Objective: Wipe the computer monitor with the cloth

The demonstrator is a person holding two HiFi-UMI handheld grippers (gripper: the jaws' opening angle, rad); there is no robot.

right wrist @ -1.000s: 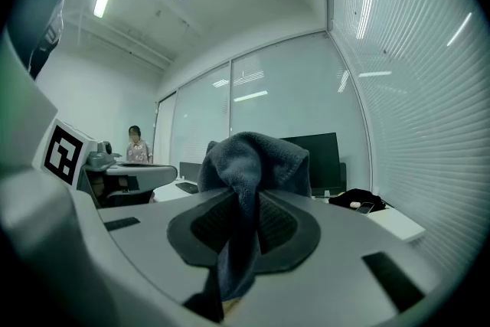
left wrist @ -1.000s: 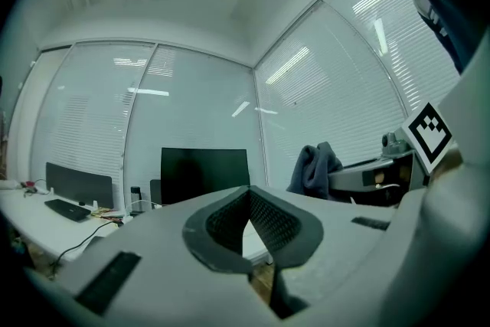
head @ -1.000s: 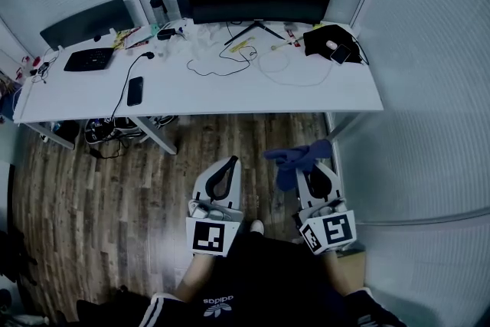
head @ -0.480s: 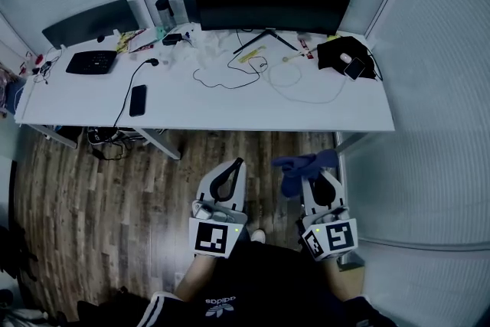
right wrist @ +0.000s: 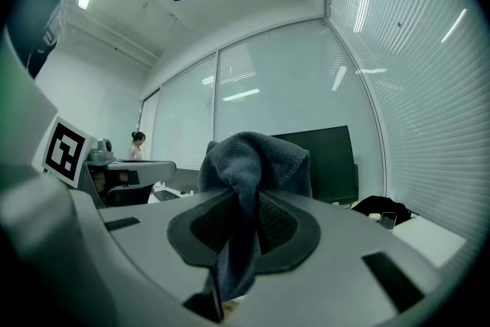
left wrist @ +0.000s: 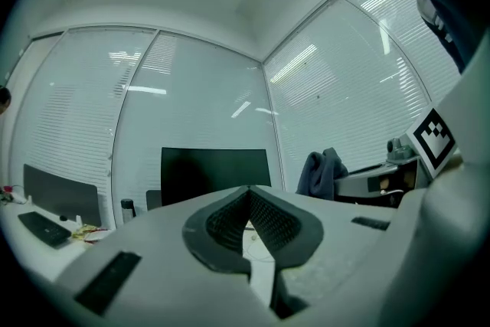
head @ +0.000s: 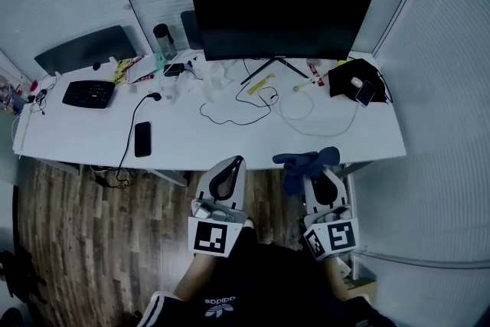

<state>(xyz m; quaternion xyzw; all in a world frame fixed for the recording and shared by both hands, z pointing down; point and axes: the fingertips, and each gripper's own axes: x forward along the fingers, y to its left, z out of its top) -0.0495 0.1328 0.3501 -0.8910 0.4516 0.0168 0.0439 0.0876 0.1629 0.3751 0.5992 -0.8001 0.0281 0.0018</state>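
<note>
now clamping blue cloth (head: 302, 162) in right tool (head: 319, 176), left tool (head: 233, 161) pressed together and empty, both hovering at near counter (head: 92, 126) edge, facing dark monitor (head: 279, 15) at the back.

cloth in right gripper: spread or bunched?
Bunched: the cloth is a crumpled wad pinched in the right gripper, jaws shut on it.

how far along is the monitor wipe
Done: the cloth is picked up and clamped in the right tongs. In hand: both tongs are held at the near edge of the desk, well short of the monitor; the left tongs are shut and empty. Left: the whole wipe, since the cloth has not yet reached the screen.
</note>
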